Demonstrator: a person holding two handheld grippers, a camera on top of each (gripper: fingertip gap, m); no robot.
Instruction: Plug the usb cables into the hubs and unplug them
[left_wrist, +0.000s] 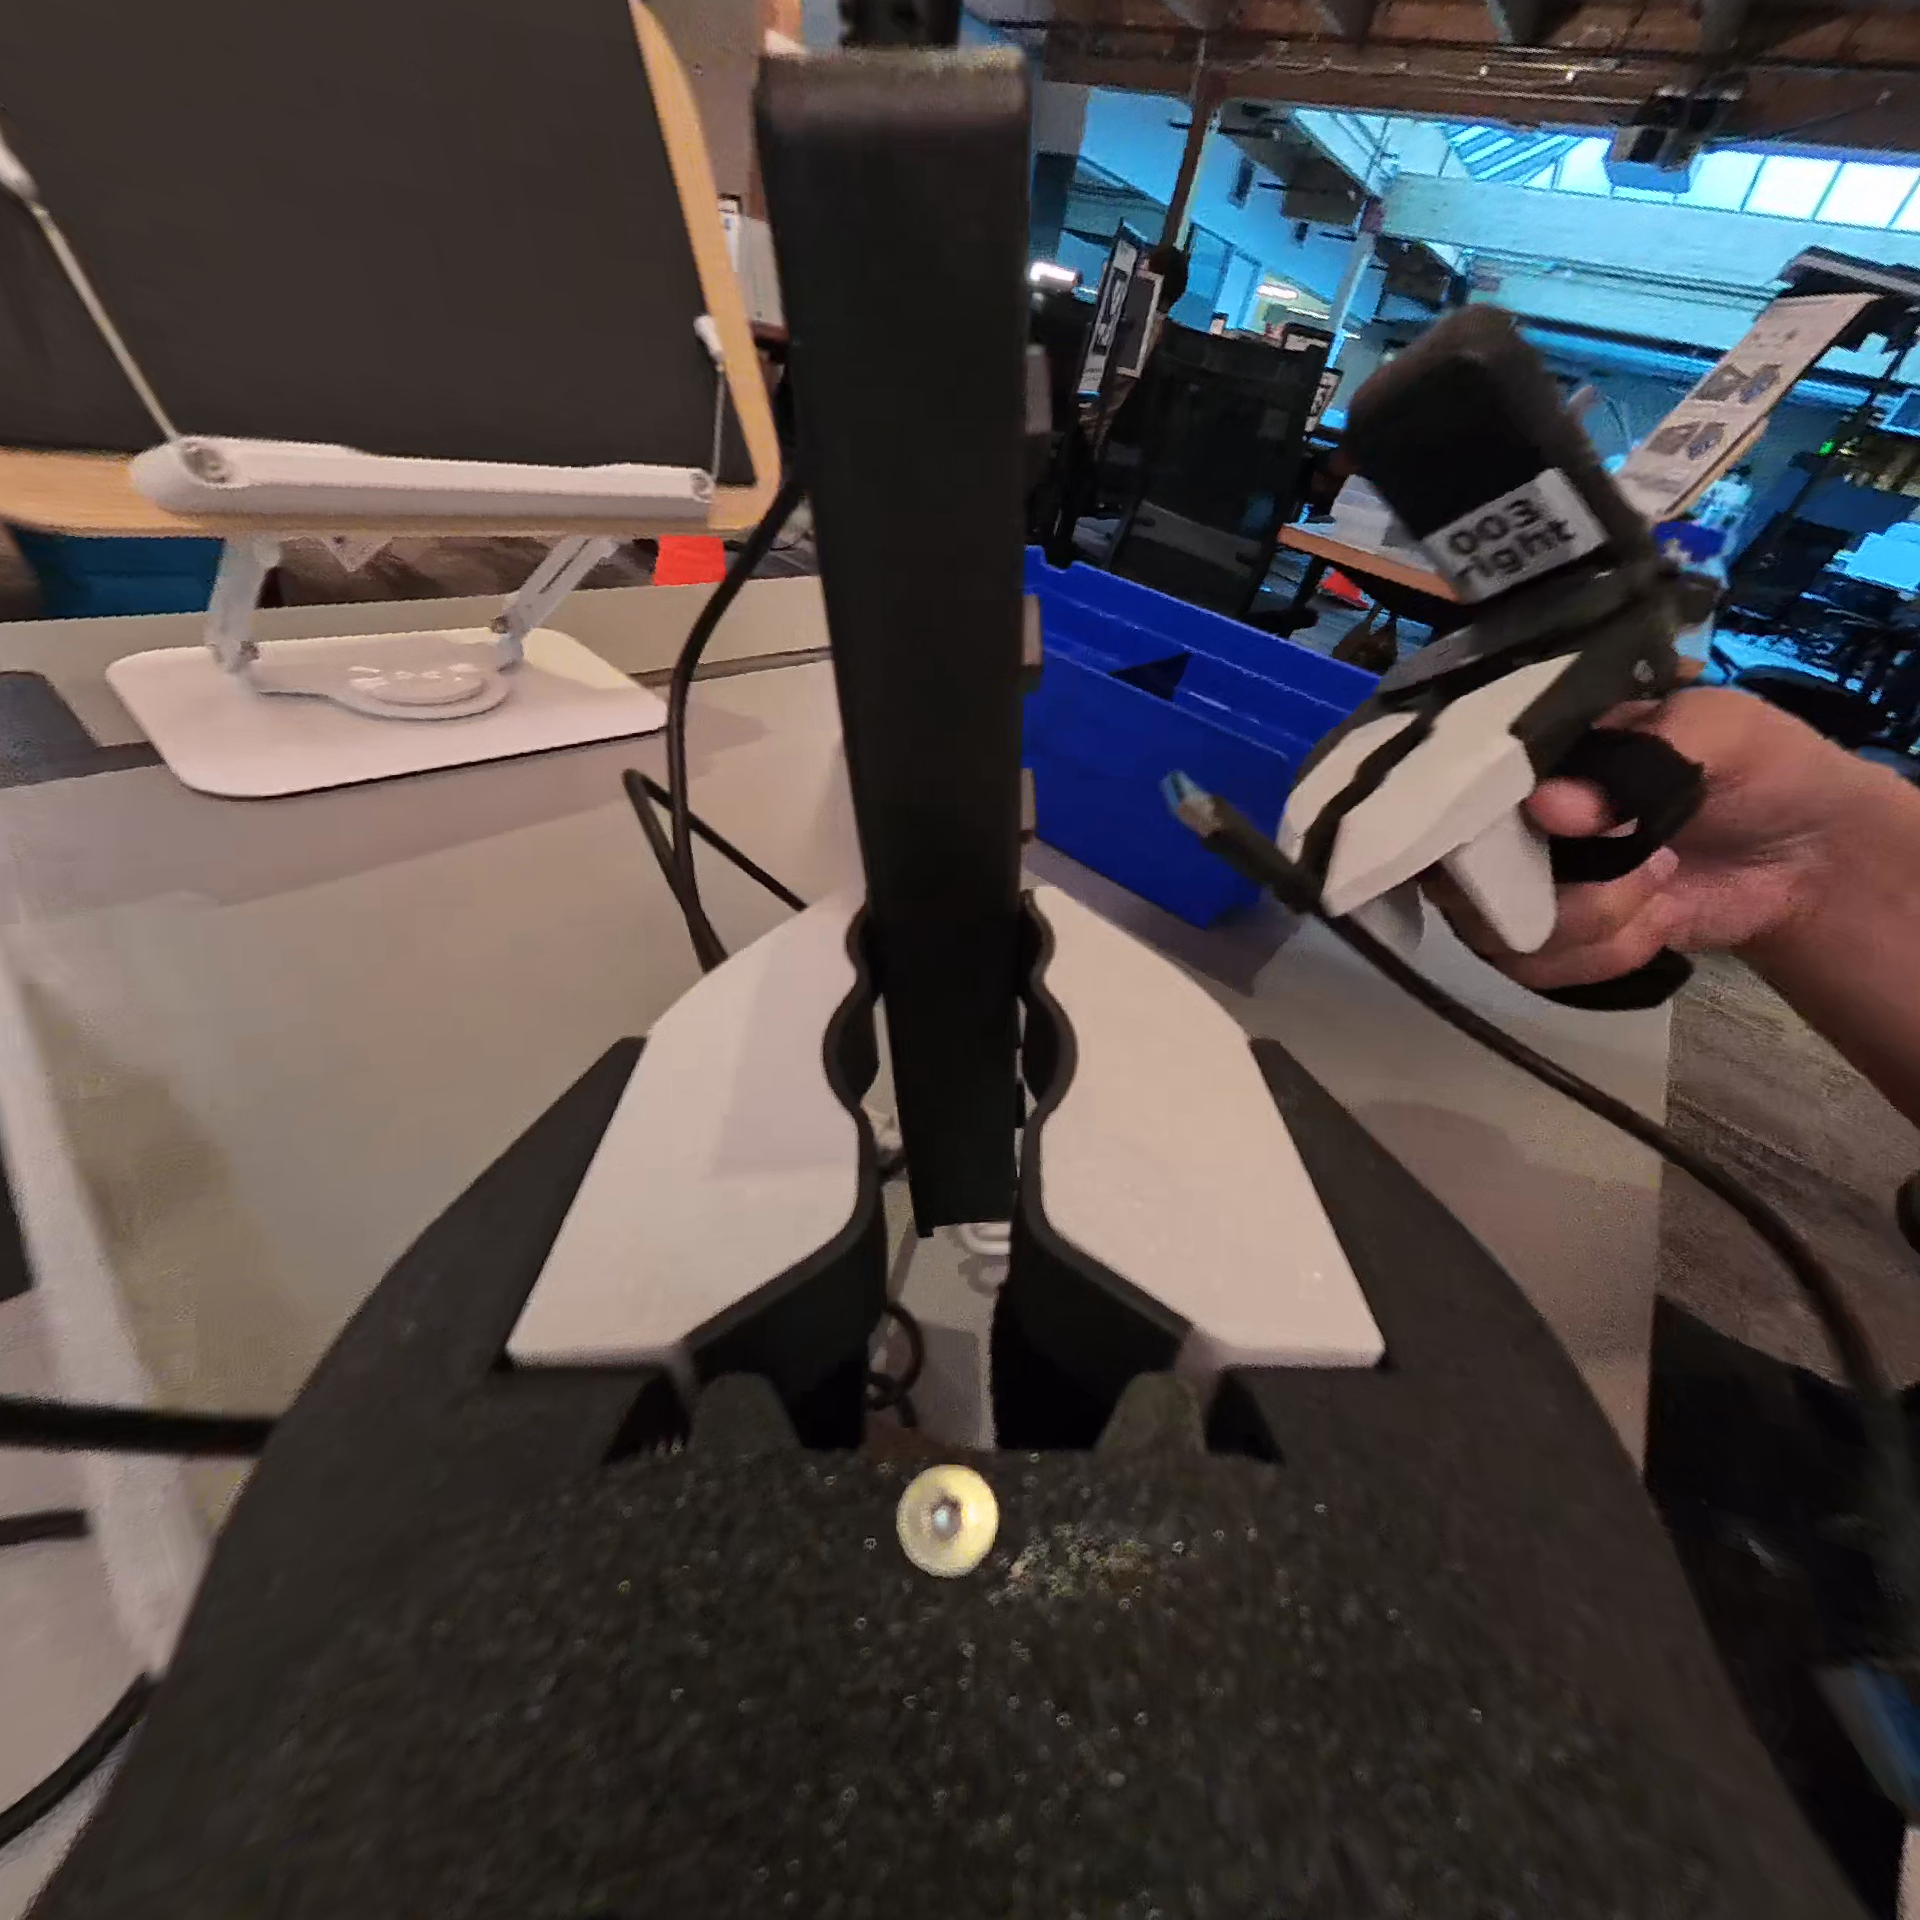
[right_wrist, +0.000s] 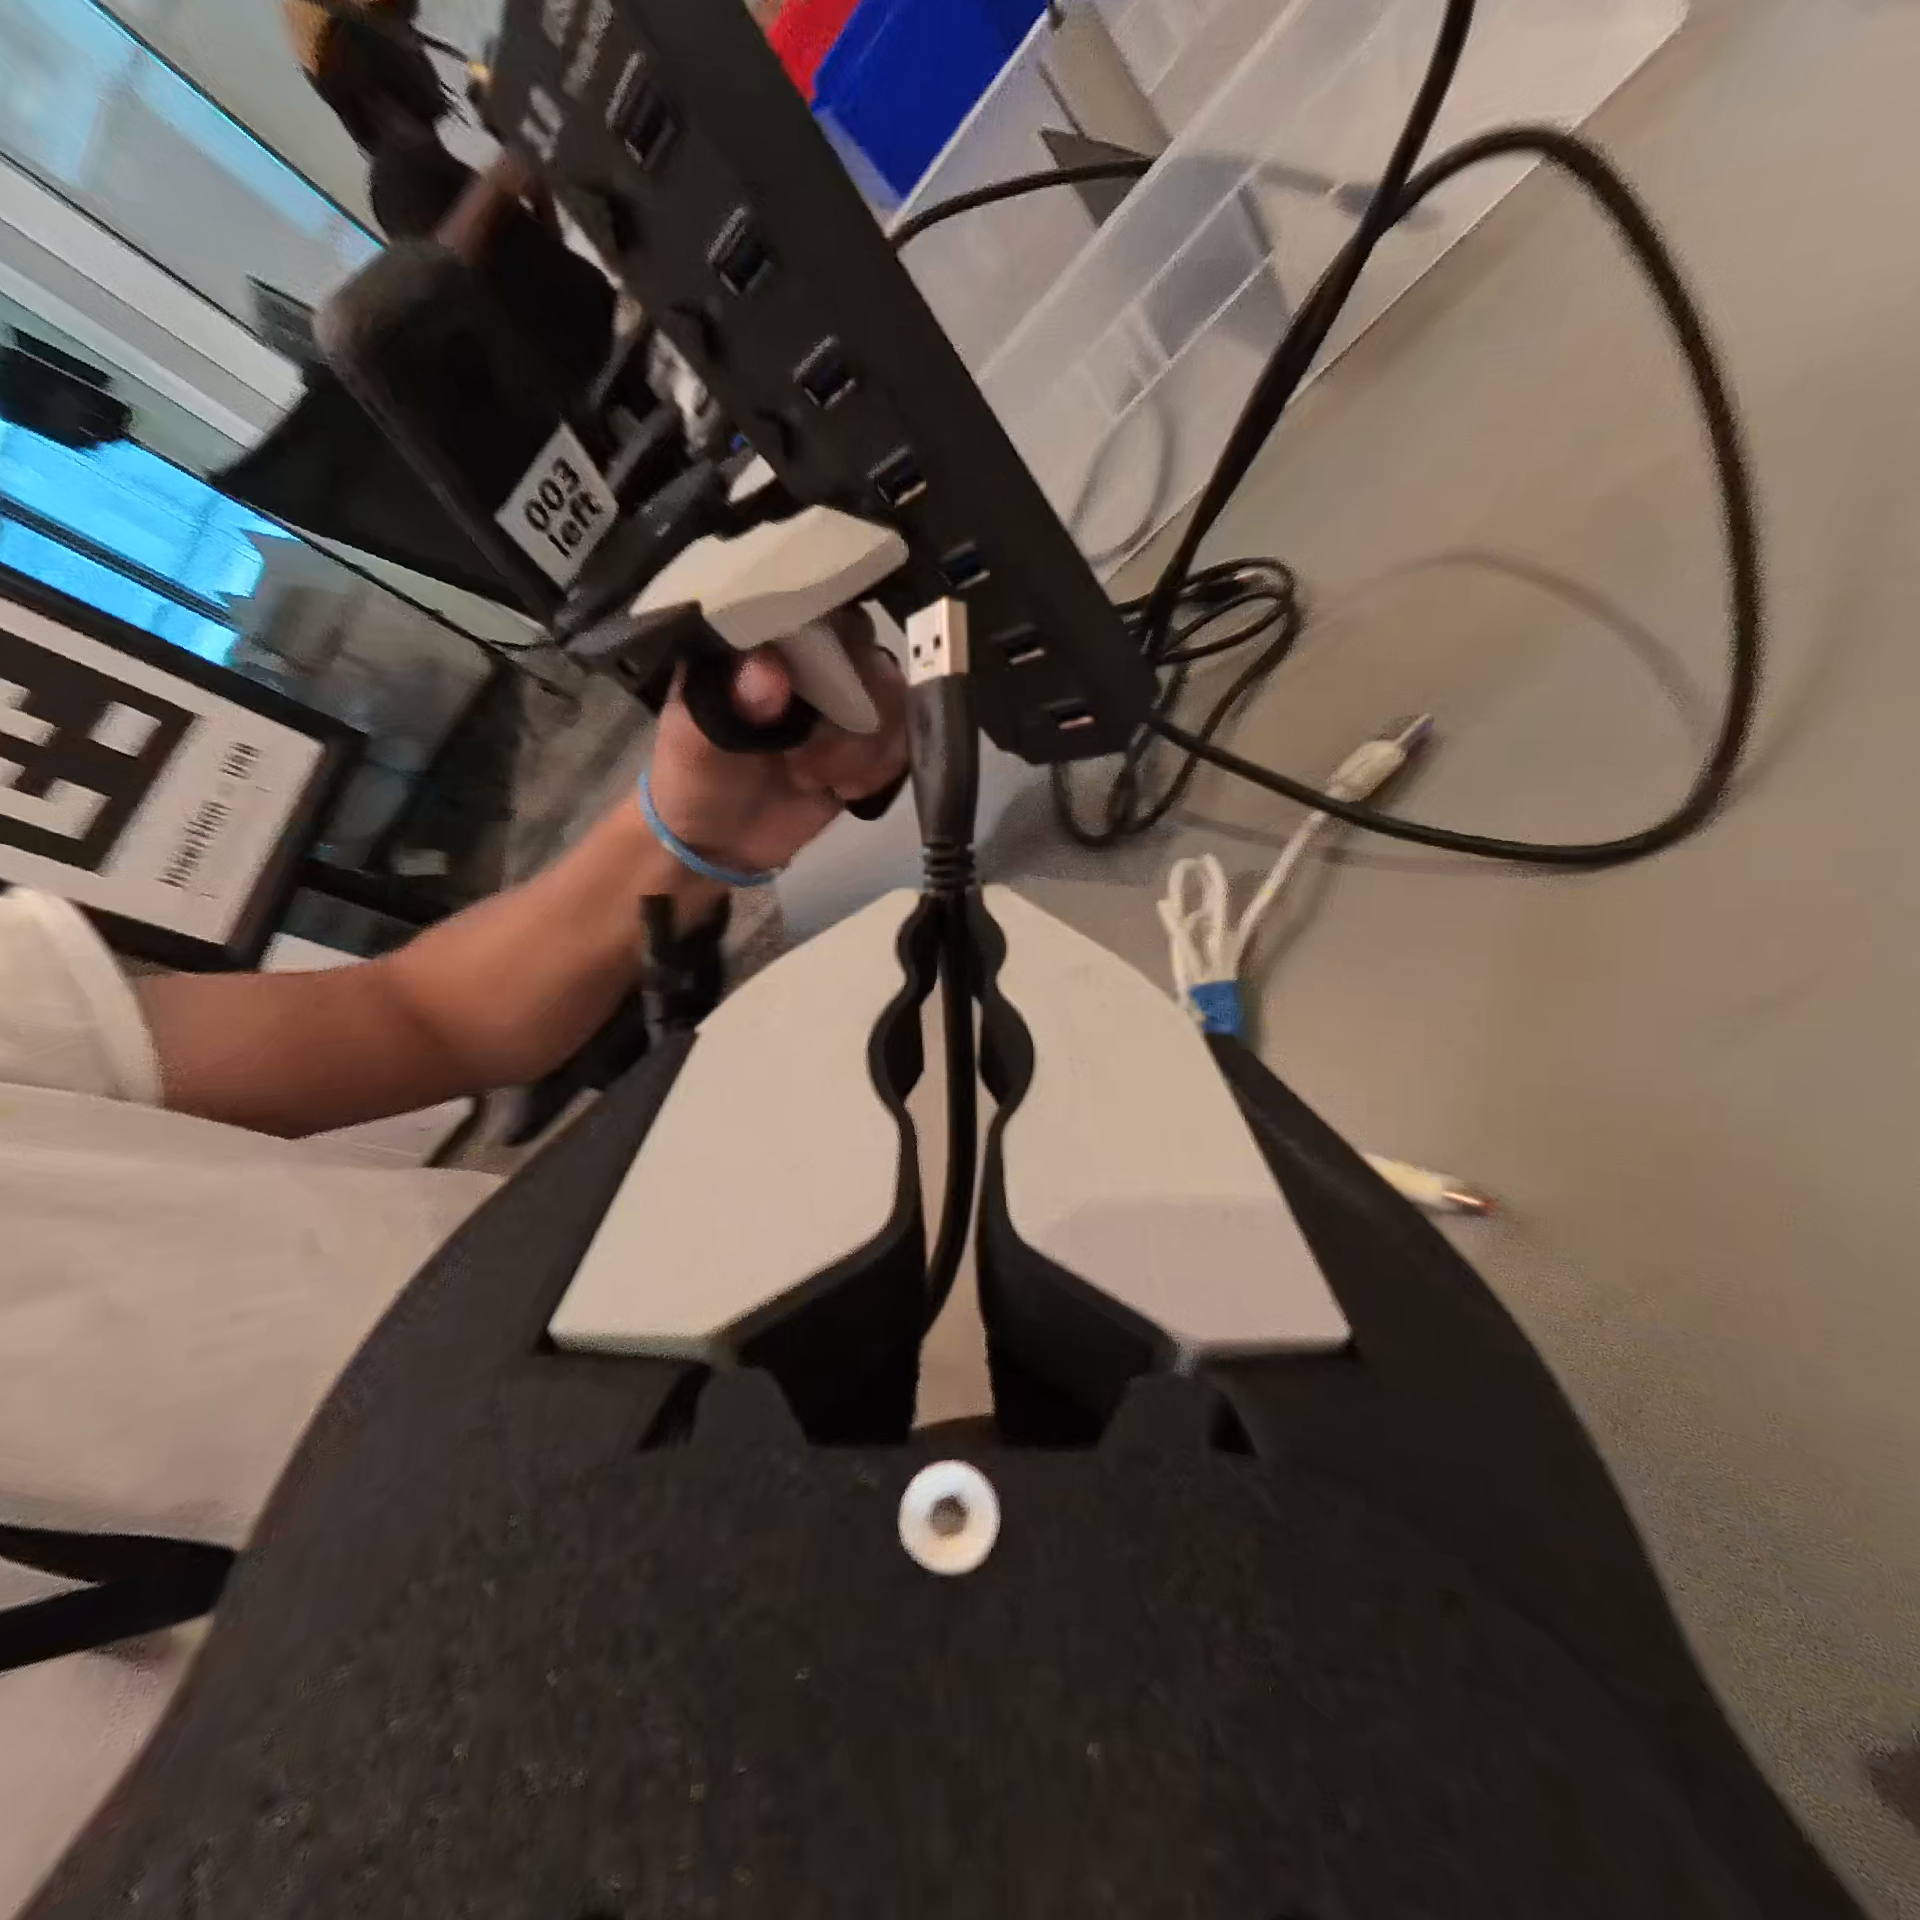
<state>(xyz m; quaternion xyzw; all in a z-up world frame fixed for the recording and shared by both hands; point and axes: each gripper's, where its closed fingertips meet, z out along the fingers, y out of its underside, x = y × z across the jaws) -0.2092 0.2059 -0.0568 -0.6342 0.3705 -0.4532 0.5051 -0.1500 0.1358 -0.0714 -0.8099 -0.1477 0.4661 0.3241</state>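
The left gripper (left_wrist: 940, 987) clamps the black hub (left_wrist: 899, 520), upright at frame centre, its top cut off. The right gripper (right_wrist: 951, 935) pinches the black cable (right_wrist: 940, 748); its plug (right_wrist: 938, 642) sits just short of the hub's ports (right_wrist: 961, 566). Both grippers carry white labels. The background is blurred.

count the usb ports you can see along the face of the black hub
7 on the hub, in one row: top, then, beside the plug, lowest. More may be cropped above.
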